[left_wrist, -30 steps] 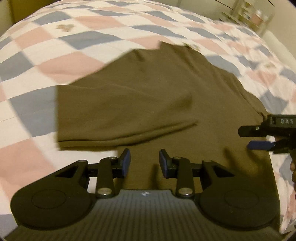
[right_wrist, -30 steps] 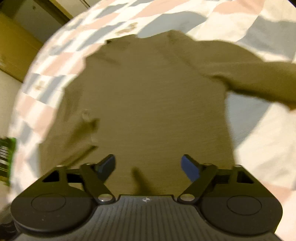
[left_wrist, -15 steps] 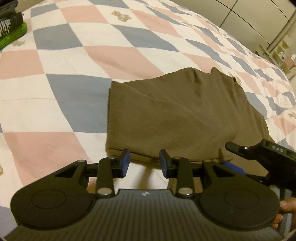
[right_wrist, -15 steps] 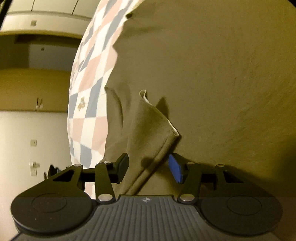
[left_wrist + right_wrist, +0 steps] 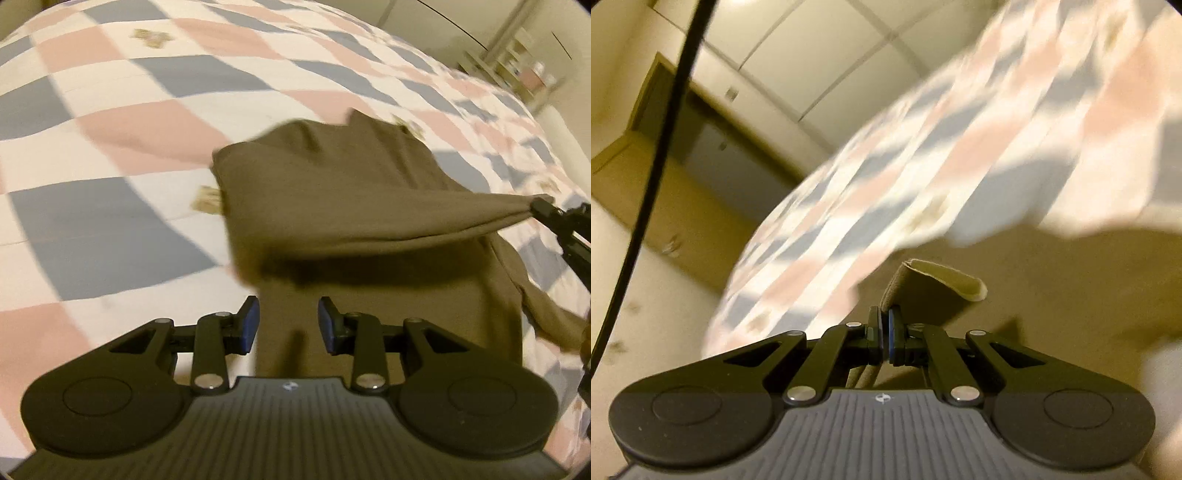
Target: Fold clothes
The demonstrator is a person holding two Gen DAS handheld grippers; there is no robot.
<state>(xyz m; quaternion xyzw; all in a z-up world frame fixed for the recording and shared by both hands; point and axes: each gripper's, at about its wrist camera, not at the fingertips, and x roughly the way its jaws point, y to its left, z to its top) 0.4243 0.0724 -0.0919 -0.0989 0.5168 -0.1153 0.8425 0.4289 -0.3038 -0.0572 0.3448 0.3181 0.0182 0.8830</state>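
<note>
An olive-brown long-sleeved shirt [image 5: 351, 206] lies on a checked quilt. My left gripper [image 5: 289, 325] is open and empty, hovering over the shirt's near edge. My right gripper [image 5: 885, 338] is shut on the shirt's sleeve cuff [image 5: 938, 282], whose pale inner side shows above the fingers. In the left wrist view the right gripper [image 5: 543, 206] holds that sleeve lifted and stretched to the right above the shirt's body.
The quilt [image 5: 110, 155] of pink, blue-grey and white squares covers the bed all round the shirt. Shelving [image 5: 517, 70] stands beyond the bed's far right. Cupboard doors [image 5: 798, 62] and a black cable [image 5: 661, 155] show in the right wrist view.
My right gripper has closed on the sleeve cuff and lifted it up off the shirt. The left gripper has stayed open and shifted a little over the near edge.
</note>
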